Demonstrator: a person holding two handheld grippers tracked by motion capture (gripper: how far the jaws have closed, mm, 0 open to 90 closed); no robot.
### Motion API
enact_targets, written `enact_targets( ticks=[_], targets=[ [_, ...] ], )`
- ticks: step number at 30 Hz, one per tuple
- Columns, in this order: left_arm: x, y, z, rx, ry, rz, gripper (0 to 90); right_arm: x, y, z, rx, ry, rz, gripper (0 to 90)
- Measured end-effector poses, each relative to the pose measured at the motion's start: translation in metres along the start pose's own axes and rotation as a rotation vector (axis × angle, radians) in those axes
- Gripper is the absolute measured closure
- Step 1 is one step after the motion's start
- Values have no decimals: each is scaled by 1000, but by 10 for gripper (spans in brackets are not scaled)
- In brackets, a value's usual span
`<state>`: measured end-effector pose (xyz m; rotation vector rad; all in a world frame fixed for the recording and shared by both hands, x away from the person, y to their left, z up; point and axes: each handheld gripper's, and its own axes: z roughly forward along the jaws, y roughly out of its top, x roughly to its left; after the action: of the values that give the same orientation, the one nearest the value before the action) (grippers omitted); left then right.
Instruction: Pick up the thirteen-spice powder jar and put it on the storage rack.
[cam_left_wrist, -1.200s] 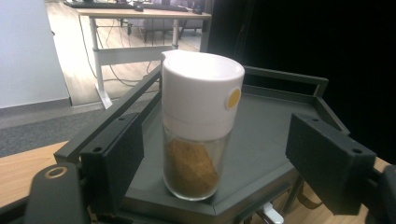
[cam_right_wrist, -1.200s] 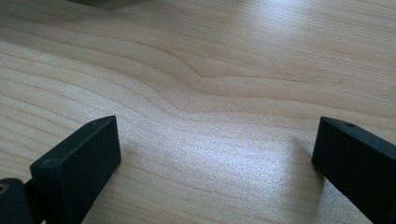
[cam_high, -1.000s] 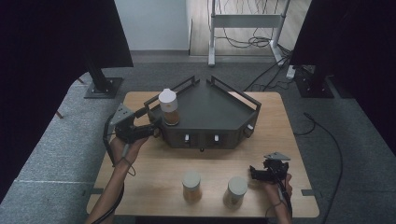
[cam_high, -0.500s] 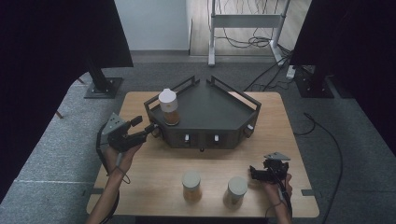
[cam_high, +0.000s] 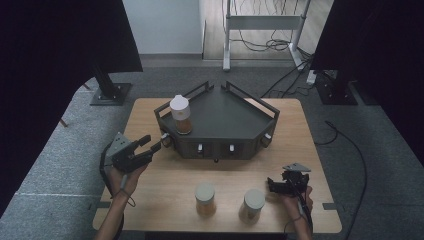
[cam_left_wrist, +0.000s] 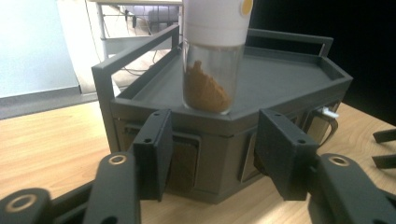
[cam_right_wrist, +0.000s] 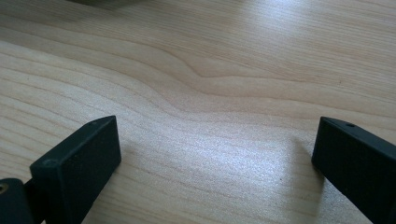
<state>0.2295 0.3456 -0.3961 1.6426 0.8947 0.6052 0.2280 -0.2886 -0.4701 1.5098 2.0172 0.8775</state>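
Holding my left gripper (cam_high: 150, 145) with jaws spread and empty, just off the matte black angular metal tray (cam_high: 240, 112) with its low rails. On its corner stands 1 clear spice jar (cam_high: 180, 115), white cap, brown powder inside. Pale grained wooden table (cam_high: 150, 112), grey carpet around. 2 more capped jars (cam_high: 205, 199) (cam_high: 251, 205) near front edge. My right gripper (cam_high: 272, 184) gapes wide over bare wood.
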Motion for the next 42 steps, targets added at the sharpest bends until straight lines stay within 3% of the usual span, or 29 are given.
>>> enact_targets(
  ticks=[15,26,42],
  targets=[
    [2,-26,-11,6,5,8,195,0,0,0,0,-1,2,6],
    [4,-45,-14,61,6,16,184,1,0,0,0,-3,3,6],
    [-9,-52,-6,137,38,101,173,1,0,0,0,-3,3,6]
  ],
)
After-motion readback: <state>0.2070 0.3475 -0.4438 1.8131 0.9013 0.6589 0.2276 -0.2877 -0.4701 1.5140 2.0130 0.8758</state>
